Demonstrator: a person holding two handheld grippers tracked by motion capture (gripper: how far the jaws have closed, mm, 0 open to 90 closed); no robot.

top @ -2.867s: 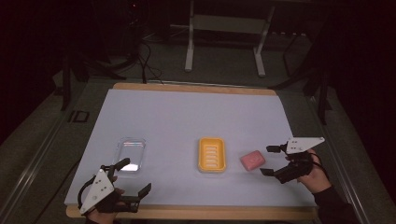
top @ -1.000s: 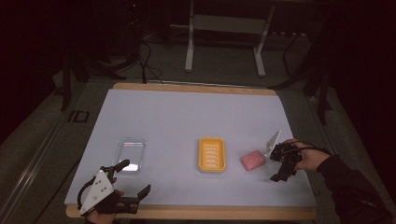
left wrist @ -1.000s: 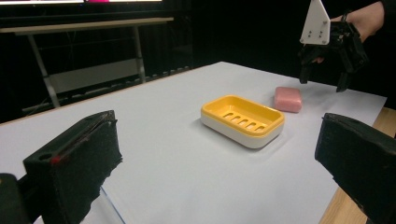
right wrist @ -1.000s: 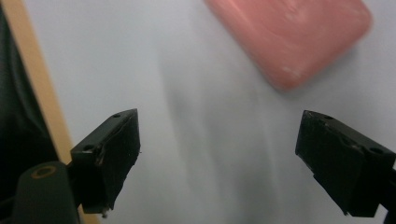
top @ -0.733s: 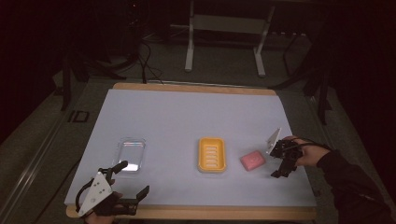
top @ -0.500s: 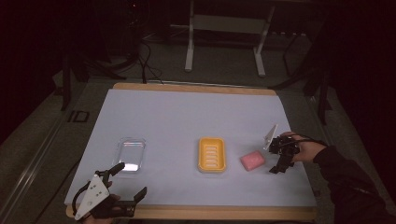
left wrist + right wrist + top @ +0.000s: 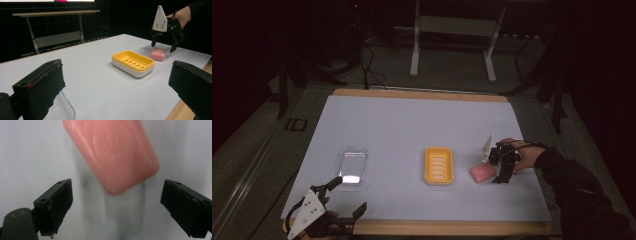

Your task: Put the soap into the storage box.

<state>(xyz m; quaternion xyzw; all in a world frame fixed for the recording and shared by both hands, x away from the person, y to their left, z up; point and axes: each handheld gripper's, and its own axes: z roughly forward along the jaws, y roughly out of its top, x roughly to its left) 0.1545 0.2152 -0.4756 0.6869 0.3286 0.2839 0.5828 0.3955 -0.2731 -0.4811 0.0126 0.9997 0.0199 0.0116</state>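
the white table (image 7: 412,125) is carrying a yellow soap dish (image 7: 438,165). just right of the dish the pink soap (image 7: 482,173) is lying flat. the right gripper (image 7: 502,172) is hanging over the soap, its jaws just opening wide, pinching nothing. well left of the dish, the left gripper (image 7: 347,200) is spreading its jaws, empty, near a clear lid (image 7: 351,165).

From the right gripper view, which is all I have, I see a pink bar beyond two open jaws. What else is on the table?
Observer: A yellow soap dish sits just left of the pink soap bar in the high view.
Operator: Anything in the dish?
Observer: No, its slotted floor shows bare in the left gripper view.
Operator: Is the right gripper touching the bar?
Observer: No, the right gripper hangs just above it, jaws apart.
Operator: And the other one?
Observer: The left gripper is open near the front edge, beside a clear lid.
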